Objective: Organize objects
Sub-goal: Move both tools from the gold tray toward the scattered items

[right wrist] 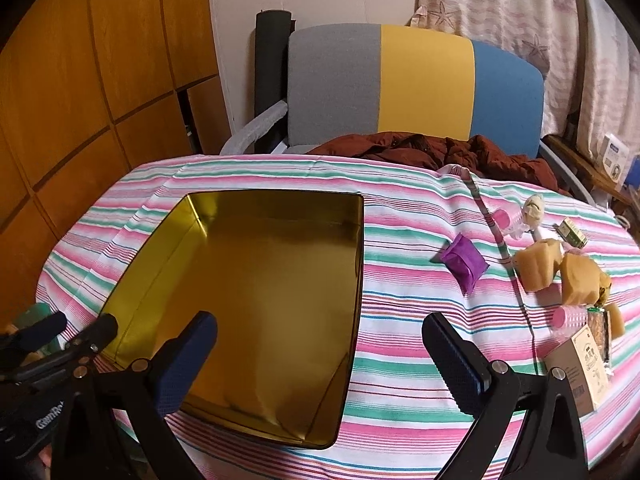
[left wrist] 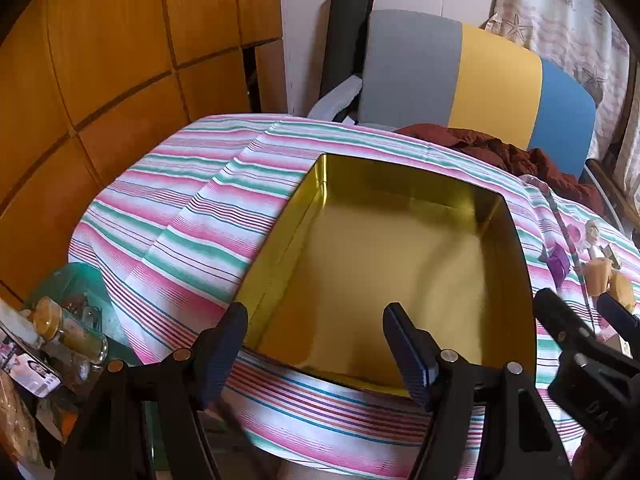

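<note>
Striped pink, green and white cloth (right wrist: 400, 292) covers a table filling most of both views, with a grey, yellow and blue chair back (right wrist: 416, 84) at upper centre. An open gold rectangular tin (right wrist: 260, 300) sits left of centre, empty. Small items lie at right: tan wrapped blocks (right wrist: 560, 272), a purple pouch (right wrist: 464, 260), a pink roller (right wrist: 570, 318). Both the left gripper (left wrist: 316, 344) and right gripper (right wrist: 320, 352) gape wide, holding nothing.

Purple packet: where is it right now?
Right wrist view: the purple packet lies on the striped cloth, right of the gold tin, left of the tan blocks.
</note>
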Demonstrator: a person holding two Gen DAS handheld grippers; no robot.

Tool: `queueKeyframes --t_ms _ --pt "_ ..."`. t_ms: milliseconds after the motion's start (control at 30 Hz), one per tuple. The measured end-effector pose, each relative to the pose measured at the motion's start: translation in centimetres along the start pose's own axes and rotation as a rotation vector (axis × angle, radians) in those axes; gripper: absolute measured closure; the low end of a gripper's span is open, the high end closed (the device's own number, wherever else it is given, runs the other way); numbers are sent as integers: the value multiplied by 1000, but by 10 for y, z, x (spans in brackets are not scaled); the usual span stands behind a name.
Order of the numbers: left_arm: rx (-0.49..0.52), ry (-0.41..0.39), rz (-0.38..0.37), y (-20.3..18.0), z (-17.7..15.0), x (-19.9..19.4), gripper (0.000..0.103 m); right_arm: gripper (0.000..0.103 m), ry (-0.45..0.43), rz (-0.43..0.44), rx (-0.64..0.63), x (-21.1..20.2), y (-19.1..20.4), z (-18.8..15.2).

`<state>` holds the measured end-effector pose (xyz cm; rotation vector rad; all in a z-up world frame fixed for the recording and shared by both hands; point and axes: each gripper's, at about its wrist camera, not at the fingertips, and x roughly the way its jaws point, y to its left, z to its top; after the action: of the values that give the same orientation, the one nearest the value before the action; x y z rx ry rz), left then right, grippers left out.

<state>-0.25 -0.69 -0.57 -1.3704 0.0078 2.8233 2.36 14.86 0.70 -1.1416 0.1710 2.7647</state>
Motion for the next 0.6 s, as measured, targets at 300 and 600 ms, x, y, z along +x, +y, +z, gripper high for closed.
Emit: queueKeyframes --t_ms 300,600 --pt "8 29 -14 -7 -5 5 31 0 -86 94 30 -19 -15 -2" --pt "-1 122 -235 -22 -16 14 34 0 -98 199 -70 -30 -46 -14"
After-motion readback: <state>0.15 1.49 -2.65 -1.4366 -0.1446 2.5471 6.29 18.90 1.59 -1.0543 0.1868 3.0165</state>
